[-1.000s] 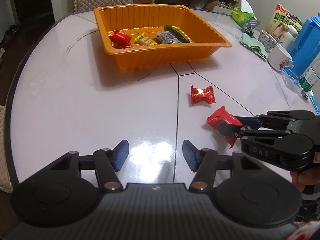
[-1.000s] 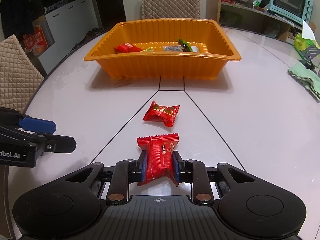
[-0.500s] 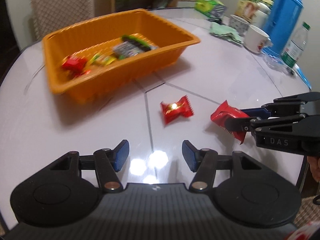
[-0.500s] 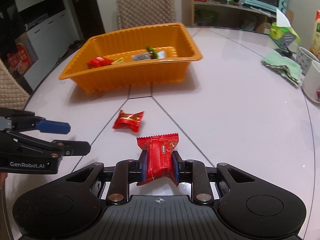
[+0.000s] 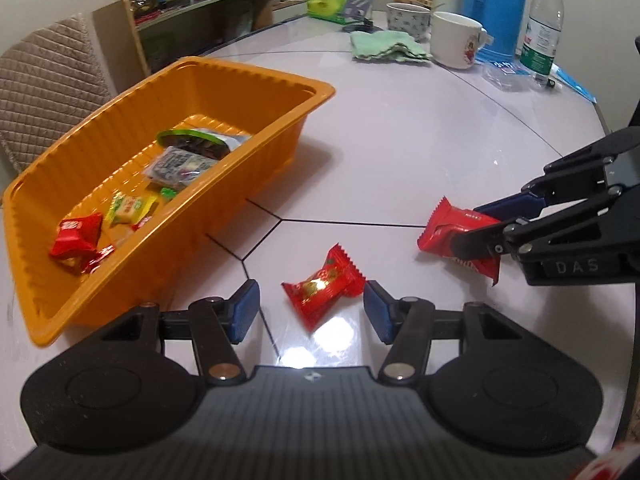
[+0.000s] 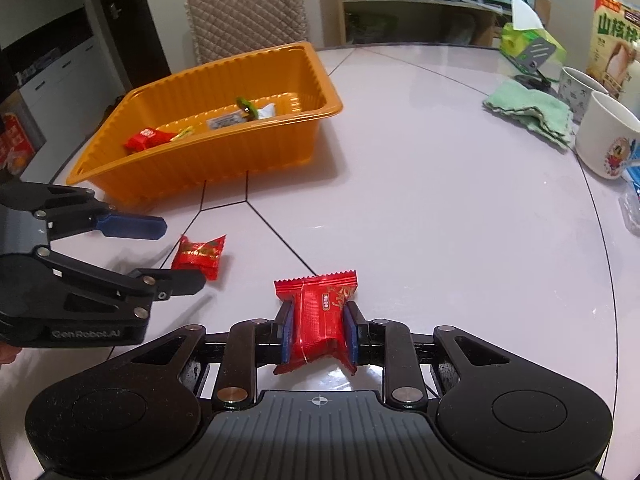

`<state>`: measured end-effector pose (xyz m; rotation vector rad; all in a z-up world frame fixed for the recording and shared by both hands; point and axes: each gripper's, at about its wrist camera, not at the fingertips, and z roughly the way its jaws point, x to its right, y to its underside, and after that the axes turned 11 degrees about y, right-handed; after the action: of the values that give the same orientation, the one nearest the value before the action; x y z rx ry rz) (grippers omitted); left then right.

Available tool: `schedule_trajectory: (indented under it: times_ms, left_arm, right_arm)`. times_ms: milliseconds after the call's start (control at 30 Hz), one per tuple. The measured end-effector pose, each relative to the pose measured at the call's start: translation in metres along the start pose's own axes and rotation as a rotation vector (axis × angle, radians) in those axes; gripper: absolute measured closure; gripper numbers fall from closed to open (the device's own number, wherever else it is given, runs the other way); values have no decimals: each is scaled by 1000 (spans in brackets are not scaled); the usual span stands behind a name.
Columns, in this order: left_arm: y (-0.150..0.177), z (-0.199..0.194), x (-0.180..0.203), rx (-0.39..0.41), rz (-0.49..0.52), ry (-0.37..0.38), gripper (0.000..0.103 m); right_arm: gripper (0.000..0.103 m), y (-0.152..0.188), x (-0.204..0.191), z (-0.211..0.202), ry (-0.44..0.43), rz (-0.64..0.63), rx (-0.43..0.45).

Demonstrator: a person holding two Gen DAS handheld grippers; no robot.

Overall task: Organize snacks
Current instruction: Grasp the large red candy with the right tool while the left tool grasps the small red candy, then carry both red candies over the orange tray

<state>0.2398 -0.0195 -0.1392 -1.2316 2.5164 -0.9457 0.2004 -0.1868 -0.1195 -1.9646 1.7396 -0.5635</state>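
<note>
Our right tool (image 6: 318, 330) stays clenched on the red wafer packet (image 6: 320, 320), blue pads (image 6: 286, 332) pressing both sides, as a second ago. Our left tool (image 5: 310, 312) is released, its pads apart with the red candy (image 5: 322, 294) lying between them on the surface (image 6: 440, 200), untouched; a second ago that candy lay well ahead of it and nothing stood between the pads. We have swung closer, so the orange tray (image 5: 316, 92) now sits just to the left, holding several snacks. The nearest tray corner is close beside the left finger (image 5: 244, 310). To the right the surface is bare up to the green cloth (image 6: 532, 114) and white mug (image 6: 610, 142) near the far rim.
</note>
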Motion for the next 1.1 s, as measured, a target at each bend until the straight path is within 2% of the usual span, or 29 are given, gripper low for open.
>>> schedule_trajectory:
  times_ms: [67,133,200,400,533,667,700,733,833,1100]
  left_arm:
    - [-1,3,-2,-6,-7,15,50]
    - [-2,5,-2,-16,-9,26,59]
    - [-2,6,-3,-28,-22,36,62]
    - [0,1,-1,-39,-48,58,63]
    - [-5,-1,0,-21,12,3,62]
    - [-8,6,3,-37,87,-5,62]
    - [-8,9,4,-46,99,1,63]
    - [-8,11,4,-55,102,7,71]
    - [-8,14,3,-67,77,35,83]
    - [-5,2,-2,-44,-66,84,83]
  right_arm:
    - [77,0,3,1,-6,18,-8]
    - [77,1,5,2,-9,31,-15]
    - [77,1,7,1,-10,39,-17]
    - [77,3,10,2,-13,49,-24]
    - [77,2,11,3,-13,50,-24]
    - [77,2,10,3,-10,51,-26]
    - [77,3,10,3,-10,52,-26]
    - [77,3,11,3,-9,54,-26]
    - [77,3,12,2,-7,59,-28]
    - [77,4,13,1,-11,63,-36]
